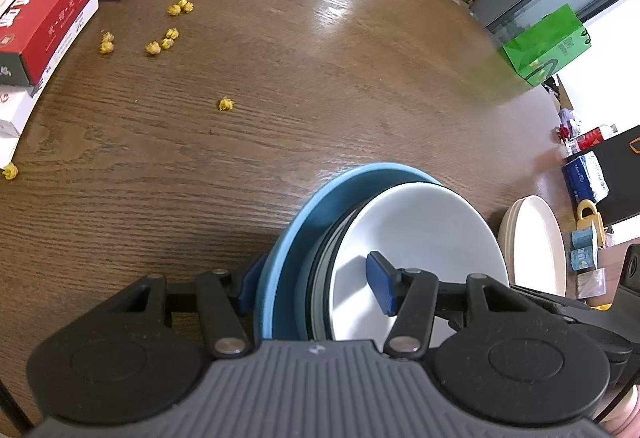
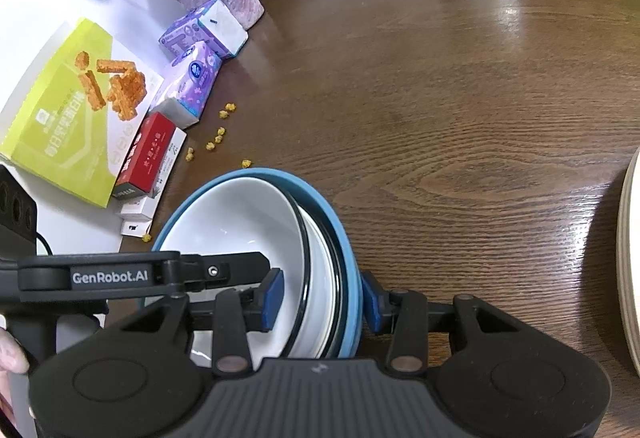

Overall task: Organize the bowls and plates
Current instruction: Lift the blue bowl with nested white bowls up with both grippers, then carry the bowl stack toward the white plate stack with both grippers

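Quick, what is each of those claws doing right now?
Left gripper: closed on the stack of bowls, at one side of its rim.
Right gripper: closed on the same stack's opposite side.

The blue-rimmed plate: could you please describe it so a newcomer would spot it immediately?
On the round wooden table, find the nested dish stack held by both grippers. The blue-rimmed plate is its outermost piece, cradling the white bowl; the separate plates are cream.

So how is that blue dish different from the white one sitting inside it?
The blue dish is the outer one and wider, its rim showing all around; the white bowl nests inside it, with dark-rimmed dishes between them. The blue dish looks matte, the white bowl glossy. Both are round, and both sit between the fingers of the left gripper and the right gripper, which straddle opposite sides of the stack.
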The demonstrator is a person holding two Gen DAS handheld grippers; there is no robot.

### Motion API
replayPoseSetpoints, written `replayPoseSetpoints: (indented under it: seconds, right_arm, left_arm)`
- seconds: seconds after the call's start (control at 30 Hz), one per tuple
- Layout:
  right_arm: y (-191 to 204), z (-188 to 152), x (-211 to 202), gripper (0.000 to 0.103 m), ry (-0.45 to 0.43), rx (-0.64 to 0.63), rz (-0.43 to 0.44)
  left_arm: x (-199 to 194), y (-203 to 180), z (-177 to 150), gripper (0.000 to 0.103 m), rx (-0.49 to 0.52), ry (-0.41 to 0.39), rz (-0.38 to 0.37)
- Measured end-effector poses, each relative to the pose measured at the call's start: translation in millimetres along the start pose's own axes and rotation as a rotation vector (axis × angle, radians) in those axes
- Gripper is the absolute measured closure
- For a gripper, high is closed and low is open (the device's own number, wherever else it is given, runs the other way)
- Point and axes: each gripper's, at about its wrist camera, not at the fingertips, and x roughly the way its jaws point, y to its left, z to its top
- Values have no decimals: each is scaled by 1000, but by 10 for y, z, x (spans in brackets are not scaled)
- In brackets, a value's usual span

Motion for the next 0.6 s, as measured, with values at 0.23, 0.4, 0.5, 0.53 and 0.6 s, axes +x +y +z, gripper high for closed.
replayPoseSetpoints:
  seconds: [0.23,0.4,0.5,0.53,0.6]
  right_arm:
    - [-43,6,-112,63,-20,0,3]
    - [-74,13,-183,63,-32,3,6]
    - [-100,11,-231,63,-39,3,7]
    - [-108,12,-247,63,-42,4,7]
    - [-123,14,-281,63,-48,3,6]
  left_arm:
    - [-67,-91,2,47,17,-14,-2]
    - [-105,-183,-12,47,23,-22,-2]
    - [-116,-241,-9,47,29,-26,-3]
    - [-121,-261,-9,47,31,-28,-4]
    - [-120,-302,-3,48,35,-30,-5]
